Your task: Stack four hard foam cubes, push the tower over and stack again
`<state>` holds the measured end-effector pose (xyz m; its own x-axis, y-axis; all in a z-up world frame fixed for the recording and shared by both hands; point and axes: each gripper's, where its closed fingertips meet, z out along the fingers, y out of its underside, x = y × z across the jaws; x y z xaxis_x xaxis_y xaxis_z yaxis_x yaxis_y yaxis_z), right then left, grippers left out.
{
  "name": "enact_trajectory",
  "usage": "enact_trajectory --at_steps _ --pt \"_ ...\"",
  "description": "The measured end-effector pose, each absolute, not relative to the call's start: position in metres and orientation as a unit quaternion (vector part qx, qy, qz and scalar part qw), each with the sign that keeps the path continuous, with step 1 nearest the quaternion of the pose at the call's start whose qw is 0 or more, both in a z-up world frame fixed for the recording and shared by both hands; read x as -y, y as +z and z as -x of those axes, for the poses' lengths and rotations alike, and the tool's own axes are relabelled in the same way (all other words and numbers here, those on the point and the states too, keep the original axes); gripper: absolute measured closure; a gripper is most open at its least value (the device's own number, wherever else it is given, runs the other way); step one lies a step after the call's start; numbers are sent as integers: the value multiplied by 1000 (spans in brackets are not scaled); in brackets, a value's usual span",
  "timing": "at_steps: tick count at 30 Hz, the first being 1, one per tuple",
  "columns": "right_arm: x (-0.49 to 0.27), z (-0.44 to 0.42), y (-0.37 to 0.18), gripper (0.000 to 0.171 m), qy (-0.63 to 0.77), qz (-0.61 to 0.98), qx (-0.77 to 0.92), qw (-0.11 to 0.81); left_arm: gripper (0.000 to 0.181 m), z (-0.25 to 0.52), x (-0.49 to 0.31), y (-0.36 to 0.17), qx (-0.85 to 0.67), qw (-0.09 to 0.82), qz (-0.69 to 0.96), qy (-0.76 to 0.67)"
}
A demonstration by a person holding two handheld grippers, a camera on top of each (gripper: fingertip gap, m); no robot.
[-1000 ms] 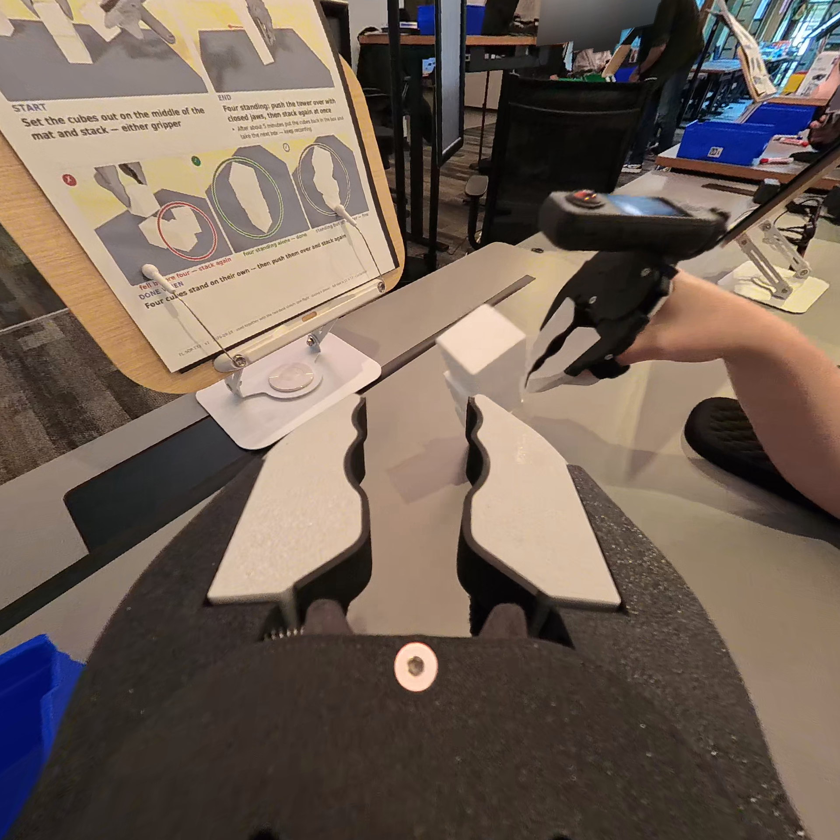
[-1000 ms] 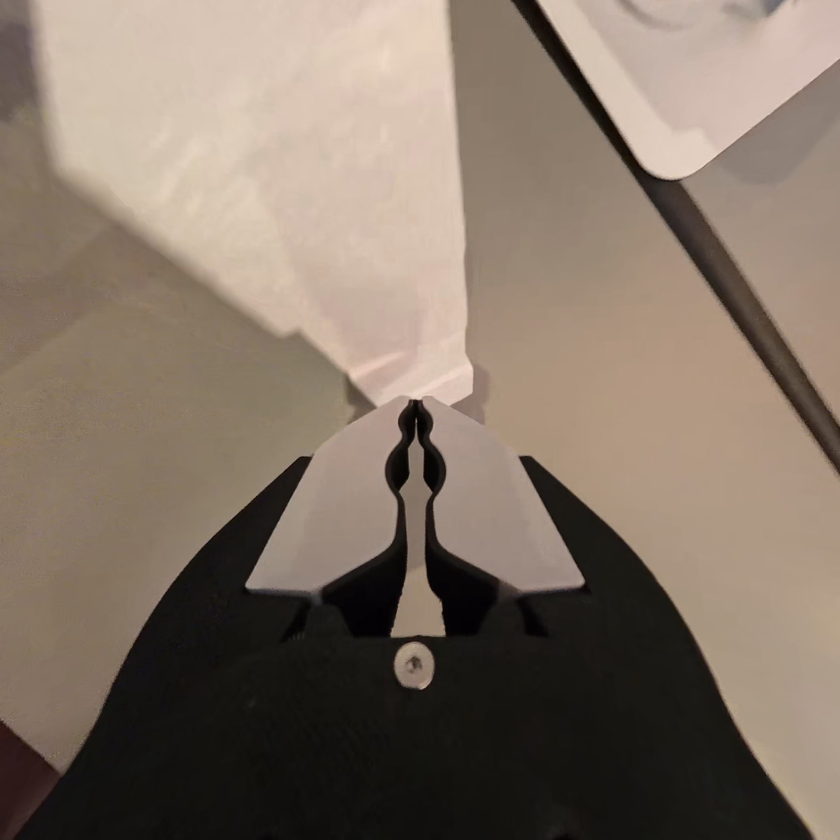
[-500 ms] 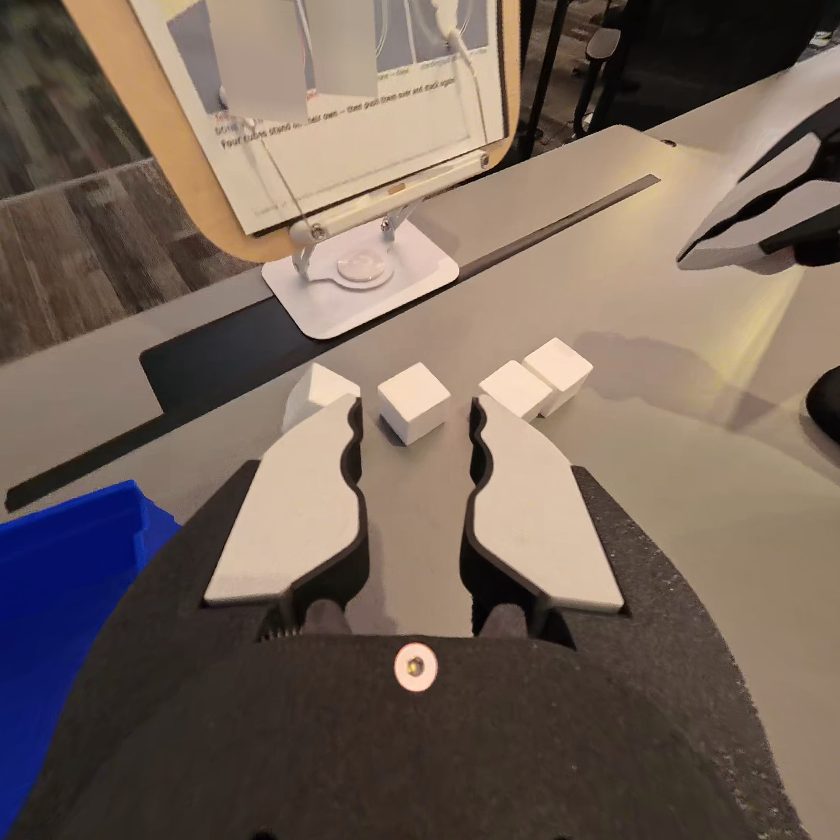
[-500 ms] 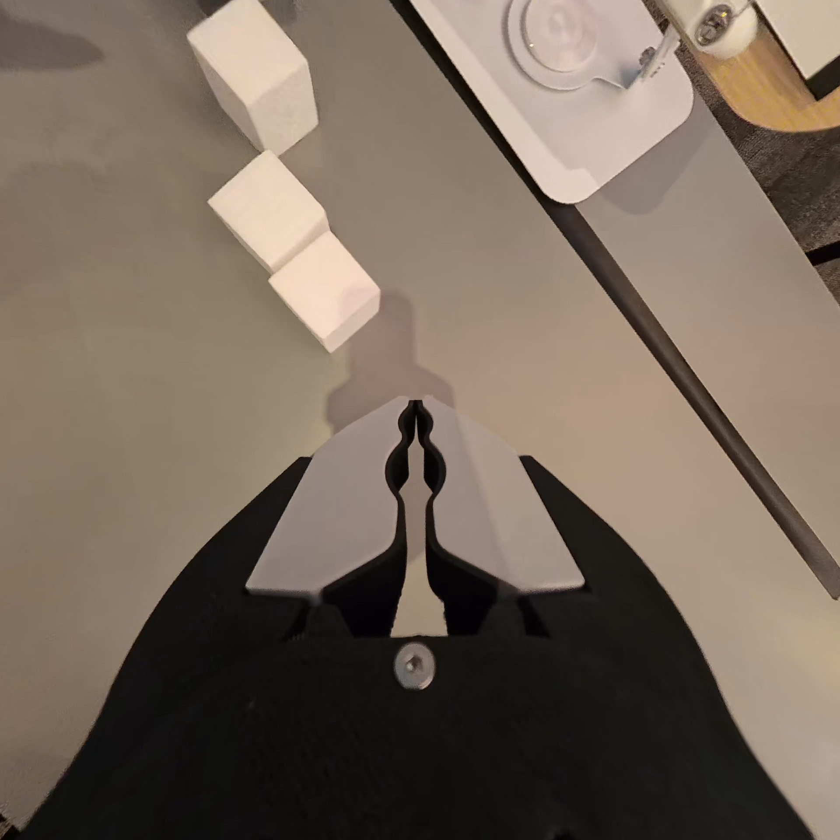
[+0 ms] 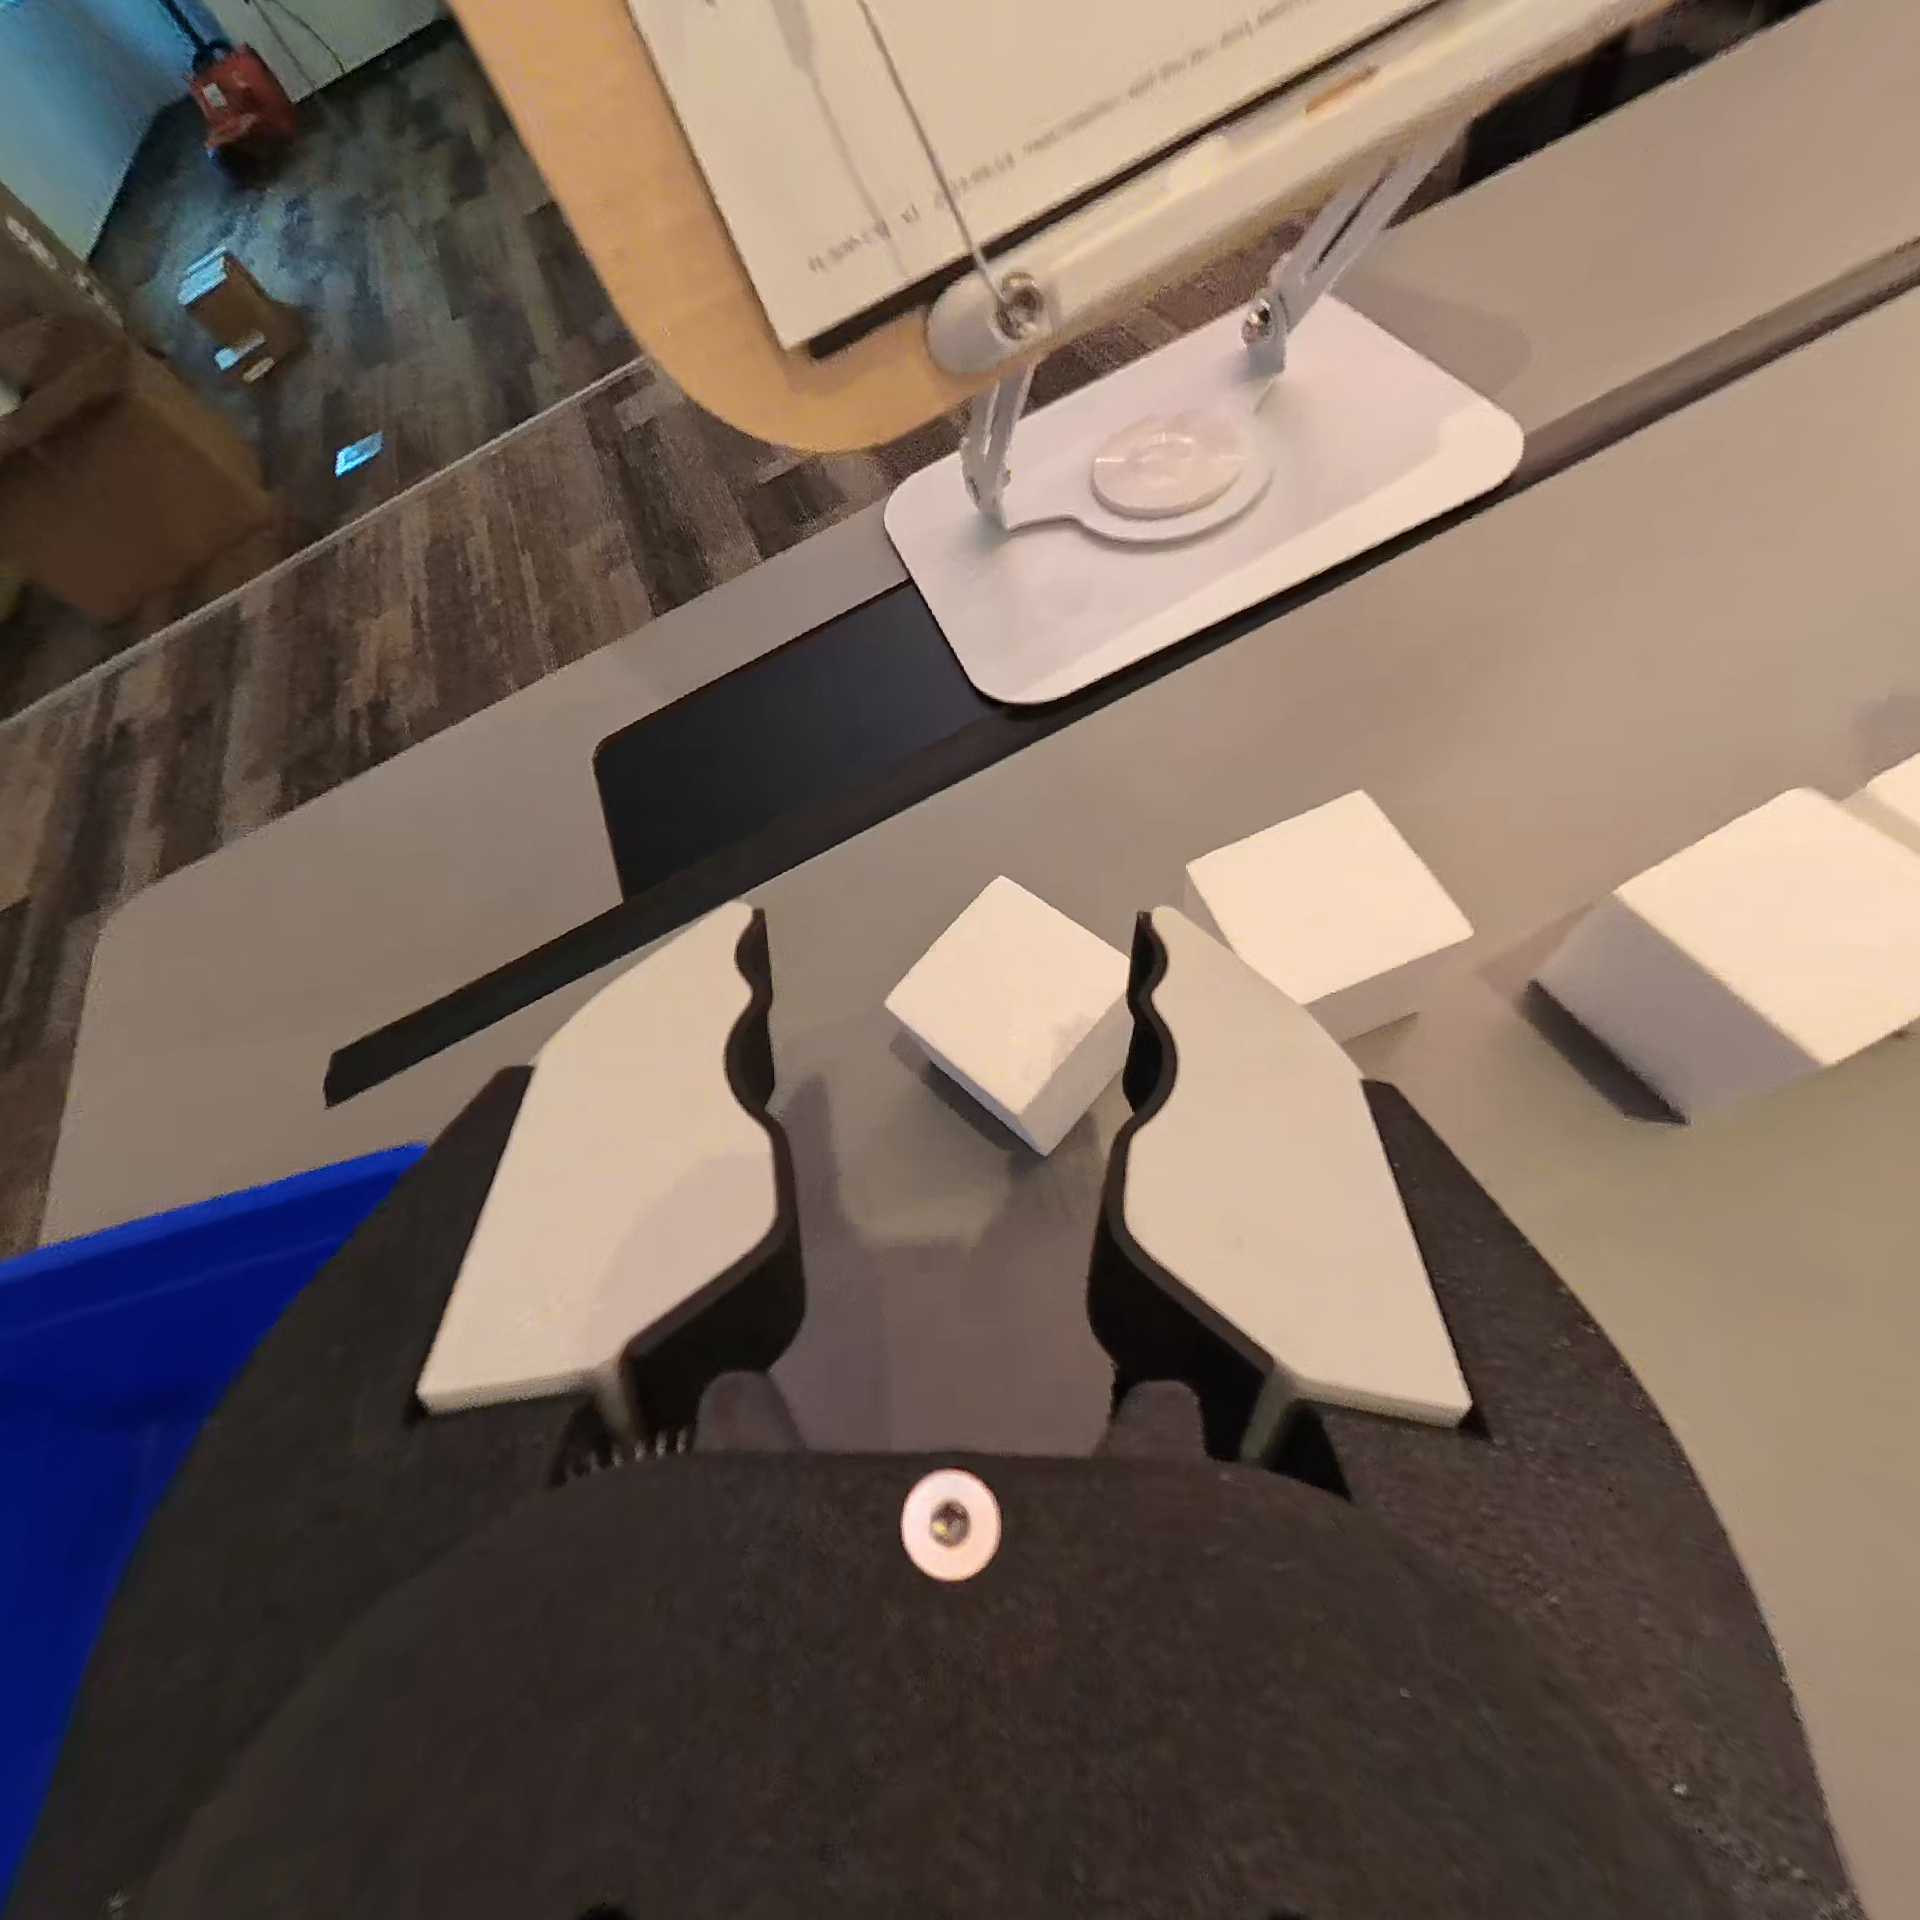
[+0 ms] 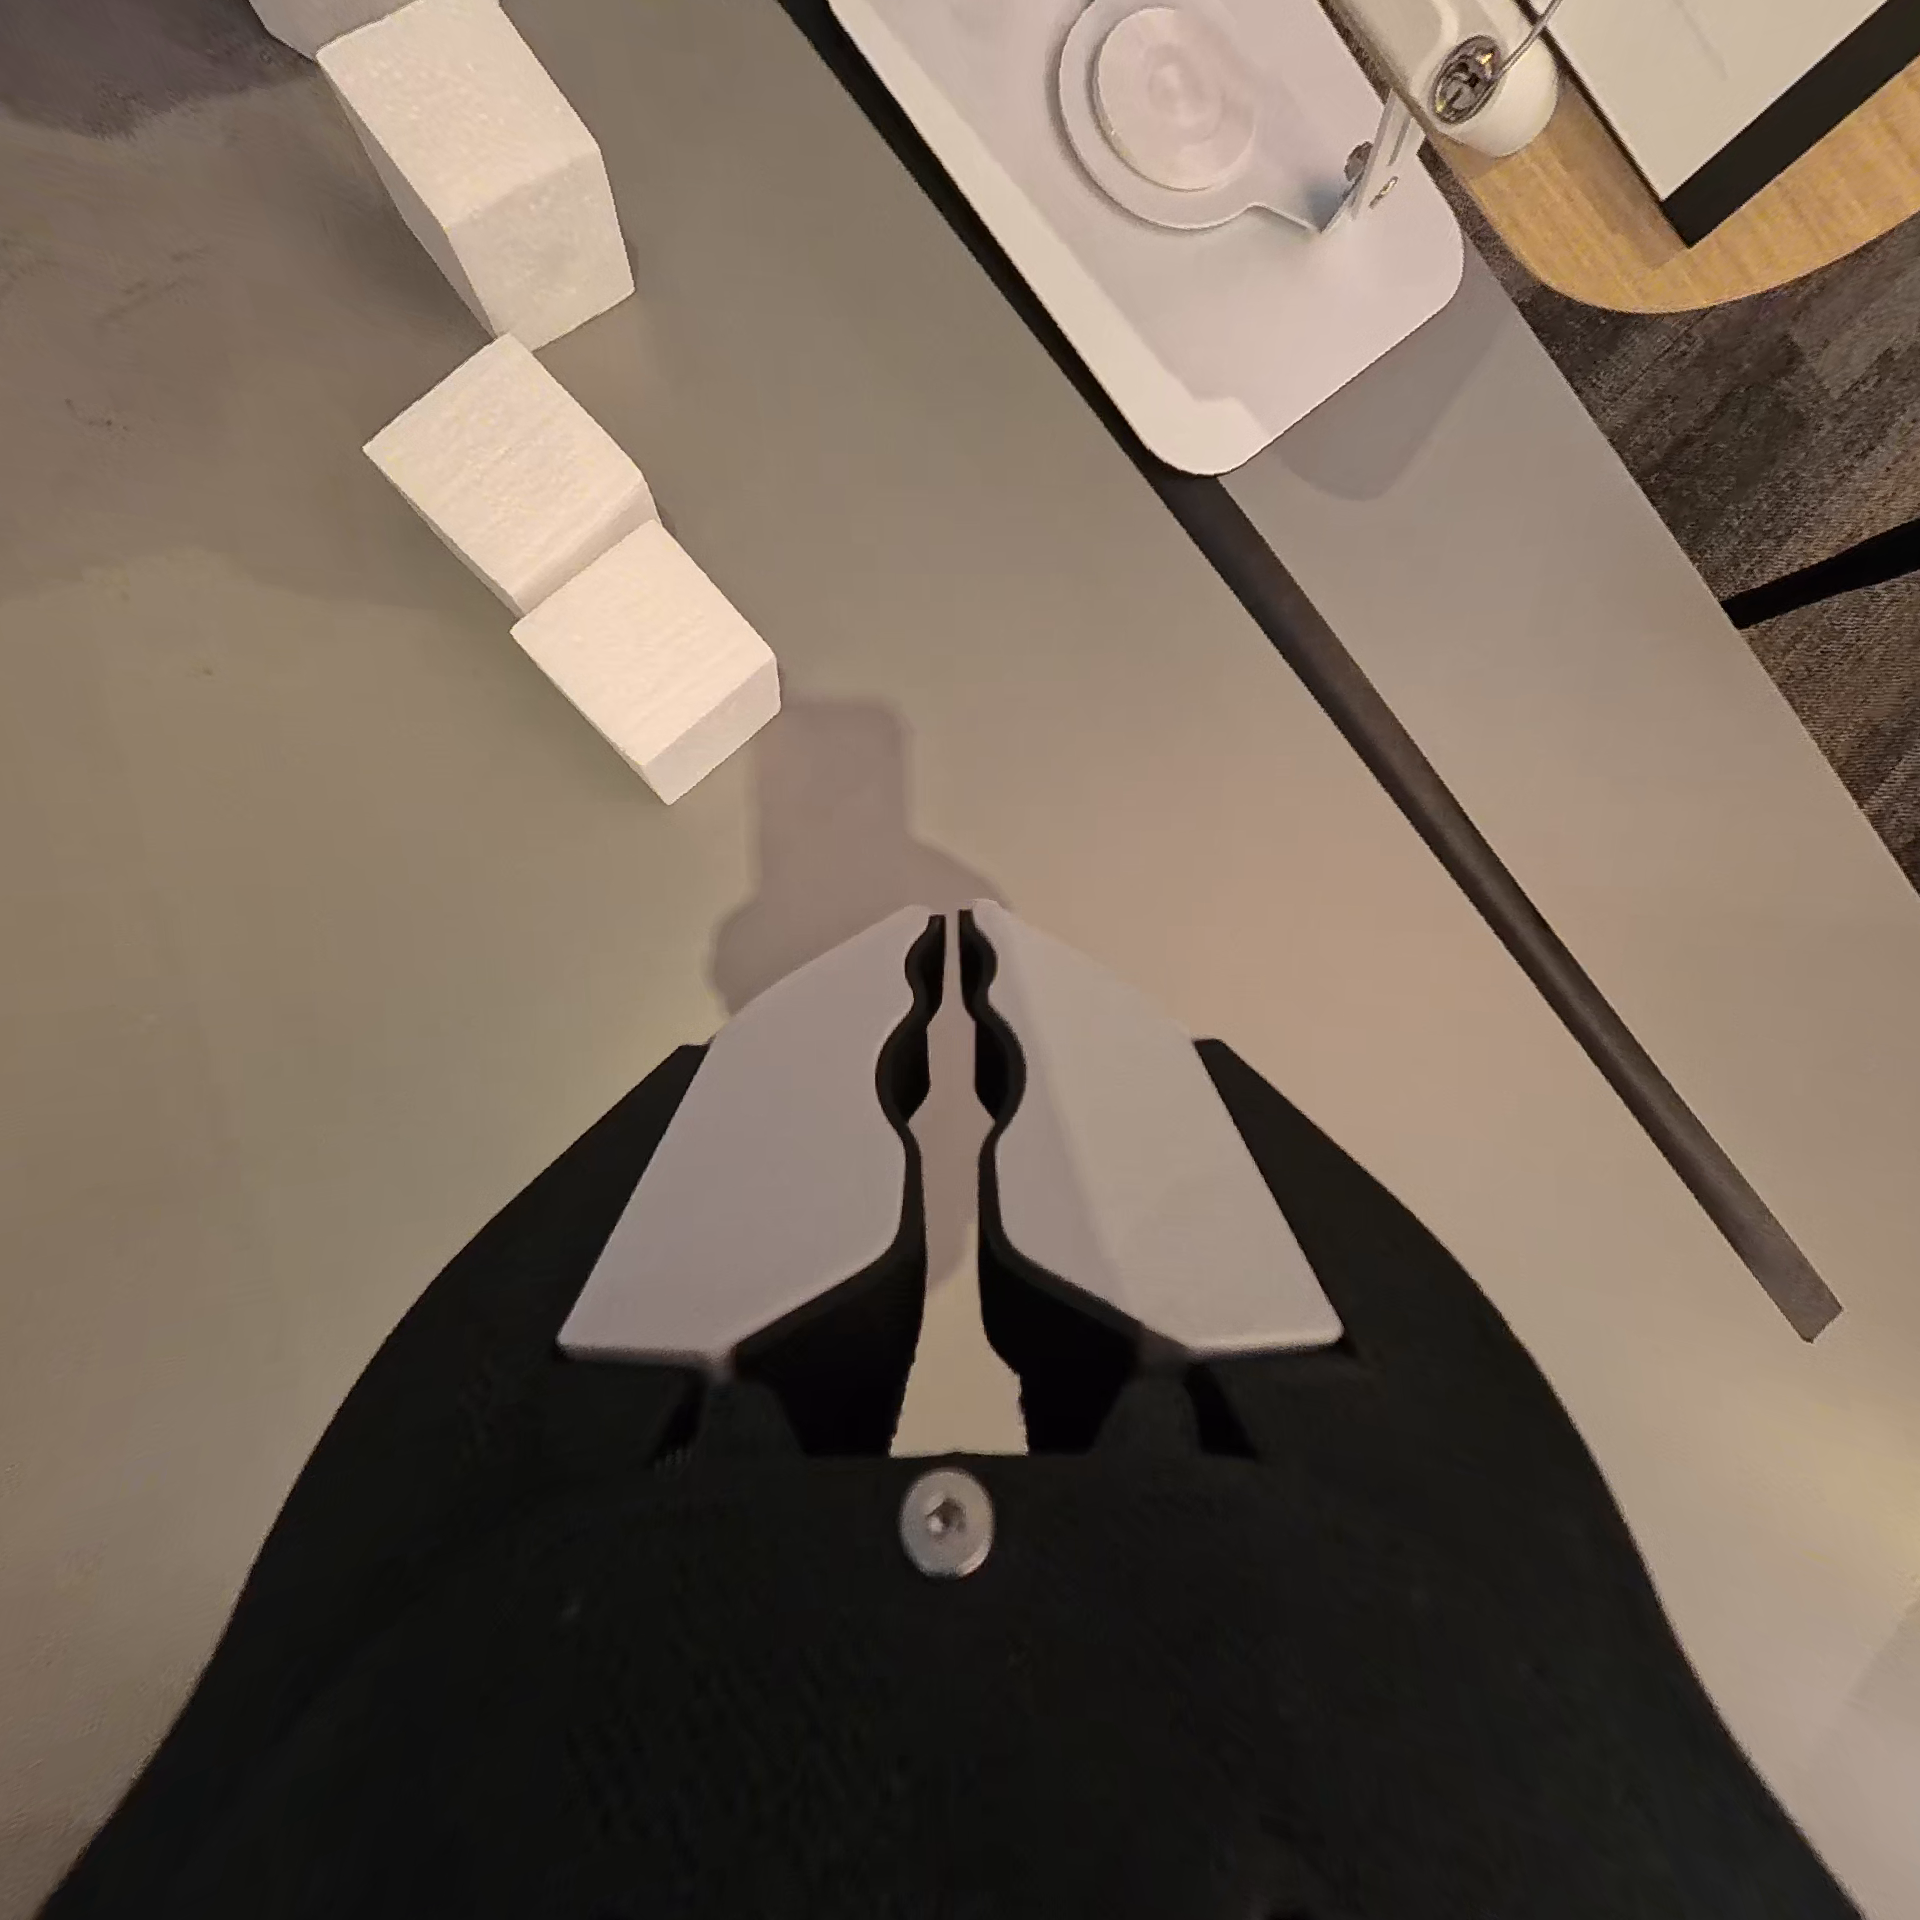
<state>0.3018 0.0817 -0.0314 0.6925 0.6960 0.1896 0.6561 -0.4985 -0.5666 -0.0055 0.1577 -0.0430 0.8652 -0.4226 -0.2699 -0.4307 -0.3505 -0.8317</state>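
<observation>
Several white foam cubes lie scattered in a row on the grey table. In the left wrist view my left gripper (image 5: 951, 930) is open, low over the table, with the leftmost cube (image 5: 1008, 1013) between its fingertips, turned corner-on and not clamped. Two more cubes (image 5: 1325, 914) (image 5: 1745, 966) lie to its right, and another is cut off at the right edge (image 5: 1896, 800). In the right wrist view my right gripper (image 6: 951, 920) is shut and empty, held above the table. Two touching cubes (image 6: 644, 665) (image 6: 499, 468) and a third (image 6: 478, 135) lie ahead to its left.
A white stand base (image 5: 1205, 520) (image 6: 1143, 208) holds a wooden board with a printed sheet behind the cubes. A dark slot (image 5: 790, 727) (image 6: 1507, 935) runs along the table. A blue bin (image 5: 156, 1351) sits at my left gripper's left. Carpeted floor lies beyond the table edge. Spacing between my two grippers at the tips: around 30 cm.
The stacked tower, pushed by my shut right gripper, has fallen into a row of loose cubes. The right gripper drew back. The left gripper dropped and moved forward around the leftmost cube.
</observation>
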Motion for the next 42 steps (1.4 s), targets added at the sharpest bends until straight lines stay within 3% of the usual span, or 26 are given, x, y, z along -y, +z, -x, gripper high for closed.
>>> enact_trajectory --at_steps 2,4,9,14,20,23,32,34,36,42 --pt "-82 -304 -32 166 31 864 393 312 117 -1 -159 -55 -303 493 816 3" --pt "-83 -308 -31 165 28 864 393 314 132 -7 -158 -62 -367 470 803 14" --pt "-88 -297 -34 162 93 853 395 327 124 -12 -160 -87 -439 397 805 38" --pt "-86 -256 -45 122 191 790 468 346 111 -5 -171 -103 -462 340 817 53" --pt "-81 -204 -74 90 262 721 531 360 111 0 -171 -119 -489 290 823 25" --pt "-88 -194 -87 82 253 707 540 380 111 -1 -172 -129 -486 272 831 1" --pt "-92 -193 -128 86 250 726 545 337 120 15 -175 -127 -481 276 831 43" --pt "-88 -196 -133 110 247 718 562 328 120 22 -169 -115 -475 278 833 61" --pt "-86 -199 -129 110 251 710 568 331 120 17 -160 -92 -474 301 825 67" --pt "-104 -250 -98 110 249 731 518 367 120 -81 -109 -45 -589 360 723 -1"
